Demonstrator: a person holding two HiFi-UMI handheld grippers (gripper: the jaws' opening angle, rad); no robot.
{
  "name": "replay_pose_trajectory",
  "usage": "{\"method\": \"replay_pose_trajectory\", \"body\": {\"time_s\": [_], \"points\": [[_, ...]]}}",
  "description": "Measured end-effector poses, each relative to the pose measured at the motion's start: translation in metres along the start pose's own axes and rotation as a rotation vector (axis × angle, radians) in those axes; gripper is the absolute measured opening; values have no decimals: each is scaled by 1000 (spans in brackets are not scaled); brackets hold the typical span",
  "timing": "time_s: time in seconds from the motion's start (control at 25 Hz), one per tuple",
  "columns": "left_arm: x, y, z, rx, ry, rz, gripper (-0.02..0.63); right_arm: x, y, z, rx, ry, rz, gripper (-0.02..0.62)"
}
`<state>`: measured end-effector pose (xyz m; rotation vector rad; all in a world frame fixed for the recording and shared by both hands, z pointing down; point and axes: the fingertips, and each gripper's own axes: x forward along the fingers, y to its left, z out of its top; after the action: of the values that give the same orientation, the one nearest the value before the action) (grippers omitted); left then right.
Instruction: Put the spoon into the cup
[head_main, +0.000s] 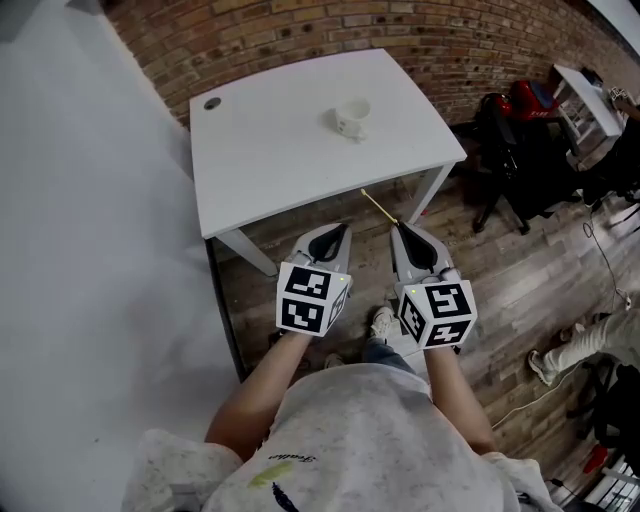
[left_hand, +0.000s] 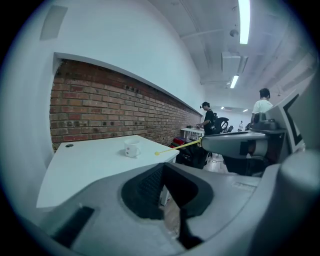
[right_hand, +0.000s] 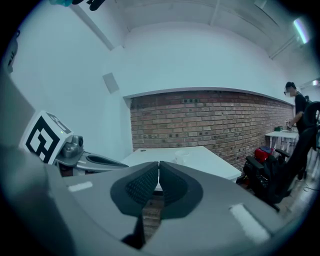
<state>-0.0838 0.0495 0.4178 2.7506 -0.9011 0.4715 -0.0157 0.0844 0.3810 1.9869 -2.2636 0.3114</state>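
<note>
status: spoon in grip, not yet in the cup. right tool is pressed together on one end of a thin yellow spoon. in the right gripper view its pads stand all but touching, with only a hairline between them. the left gripper view shows the spoon sticking out past that tool's tips, small rounded end forward. left tool is also pressed together, with nothing between its pads, and is held just beside the right one. both tools hang in front of the person over the wooden floor, short of the white counter. in the head view the spoon's far end lies about at the counter's near edge. the white cup stands upright toward the far side of the counter, well apart from the spoon; its inside cannot be made out. done: spoon gripped. left: carry the right tool out over the counter, line the spoon up above the cup's mouth, lower it in, let go. judgement: early to middle of the task. the thin handle could swivel in the pinch, and an unbraced cup could be nudged.
</note>
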Motion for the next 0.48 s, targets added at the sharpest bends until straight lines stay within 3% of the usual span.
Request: {"method": "replay_pose_trajectory", "body": {"time_s": [0.48], "points": [[93, 13, 37, -1, 7, 52, -8, 64, -82, 21, 0, -9, 62, 15]]}}
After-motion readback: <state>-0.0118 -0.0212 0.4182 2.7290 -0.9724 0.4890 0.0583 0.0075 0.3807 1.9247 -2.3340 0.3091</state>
